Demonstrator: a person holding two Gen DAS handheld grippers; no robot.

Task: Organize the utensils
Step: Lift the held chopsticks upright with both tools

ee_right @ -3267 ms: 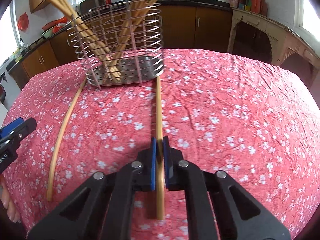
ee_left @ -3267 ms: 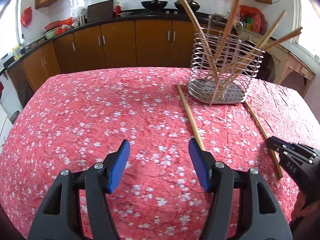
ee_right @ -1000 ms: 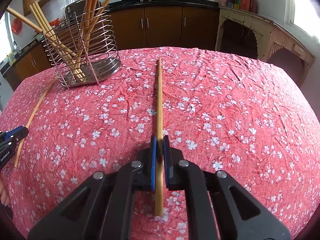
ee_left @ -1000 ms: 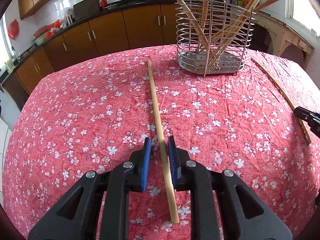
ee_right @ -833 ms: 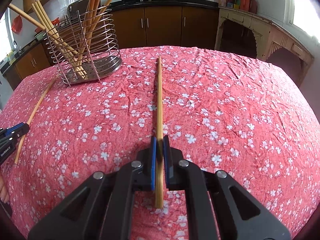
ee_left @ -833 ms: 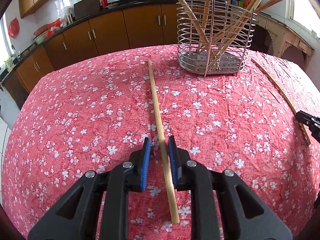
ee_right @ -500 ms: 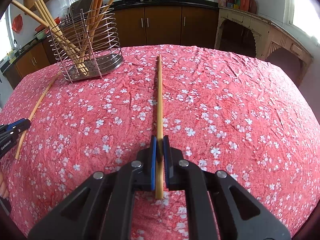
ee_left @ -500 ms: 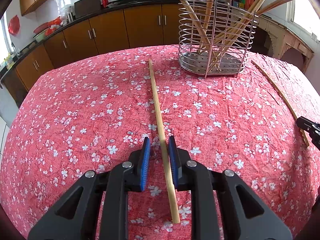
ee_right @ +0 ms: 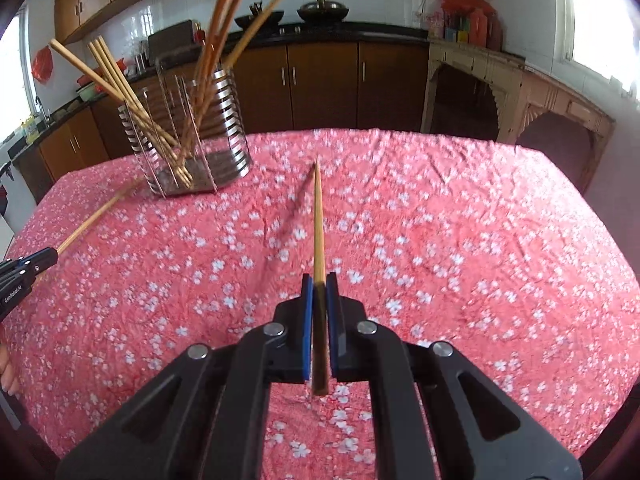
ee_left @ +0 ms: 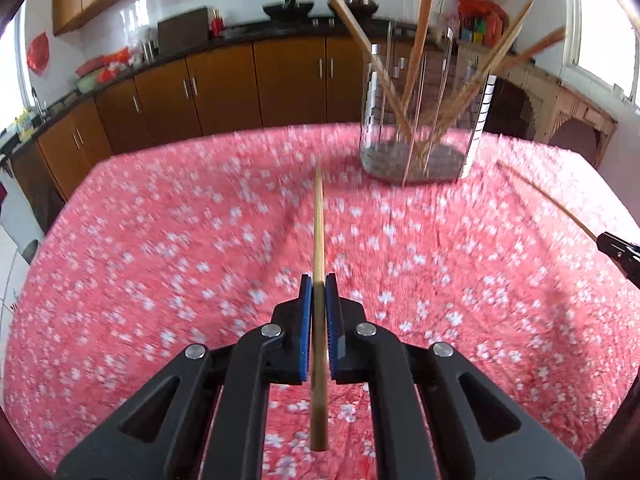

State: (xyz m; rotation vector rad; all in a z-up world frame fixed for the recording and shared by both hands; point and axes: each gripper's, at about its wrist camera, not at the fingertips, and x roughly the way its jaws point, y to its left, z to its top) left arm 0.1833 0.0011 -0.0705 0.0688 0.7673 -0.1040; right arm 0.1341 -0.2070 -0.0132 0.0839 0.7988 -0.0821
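Note:
My left gripper point(ee_left: 319, 280) is shut on a long wooden chopstick point(ee_left: 318, 224) and holds it above the red floral tablecloth, pointing forward. My right gripper point(ee_right: 319, 280) is shut on a second chopstick point(ee_right: 318, 220), also lifted off the cloth, its shadow to the left. A wire metal utensil holder point(ee_left: 424, 120) with several chopsticks stands at the far right in the left wrist view and at the far left in the right wrist view point(ee_right: 192, 128). Each view shows the other gripper's chopstick near its edge.
The table point(ee_right: 480, 240) is covered in a red cloth with white flowers. Brown kitchen cabinets point(ee_left: 224, 88) and a dark counter with pots run behind it. A carved beige side table point(ee_right: 540, 96) stands at the right. The right gripper's tip point(ee_left: 620, 246) shows at the right edge.
The left gripper has shut on its chopstick and lifted it off the cloth. The right gripper has raised its chopstick too. Both views have risen and are motion-blurred.

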